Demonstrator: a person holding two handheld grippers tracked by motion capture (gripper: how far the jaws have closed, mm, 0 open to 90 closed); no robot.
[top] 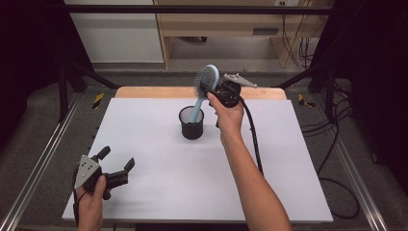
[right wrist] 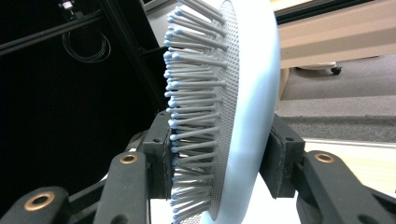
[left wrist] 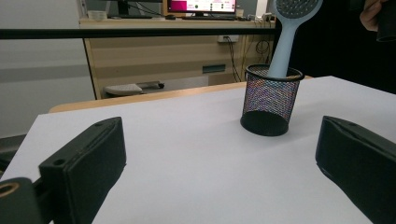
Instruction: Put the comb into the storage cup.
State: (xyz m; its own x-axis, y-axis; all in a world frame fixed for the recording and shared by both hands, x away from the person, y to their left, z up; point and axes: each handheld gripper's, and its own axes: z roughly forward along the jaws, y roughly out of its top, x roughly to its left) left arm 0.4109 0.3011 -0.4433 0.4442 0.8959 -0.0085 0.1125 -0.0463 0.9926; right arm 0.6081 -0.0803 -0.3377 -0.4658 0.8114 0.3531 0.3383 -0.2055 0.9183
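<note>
Hairbrush (top: 208, 79) at frame centre, handle in mesh cup (top: 192, 123), head clamped by your right gripper (top: 217, 88); left gripper (top: 117, 166) idles agape lower left. Sideways pull likely tips the cup.

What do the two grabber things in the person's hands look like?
Both are black, each with two blocky jaws. The left gripper carries a grey three-cornered plate on top, and so does the right gripper. A thick black cable trails from the right one. Brass-coloured rivets mark the jaw arms. The person's forearms are bare, with no sleeves showing.
</note>
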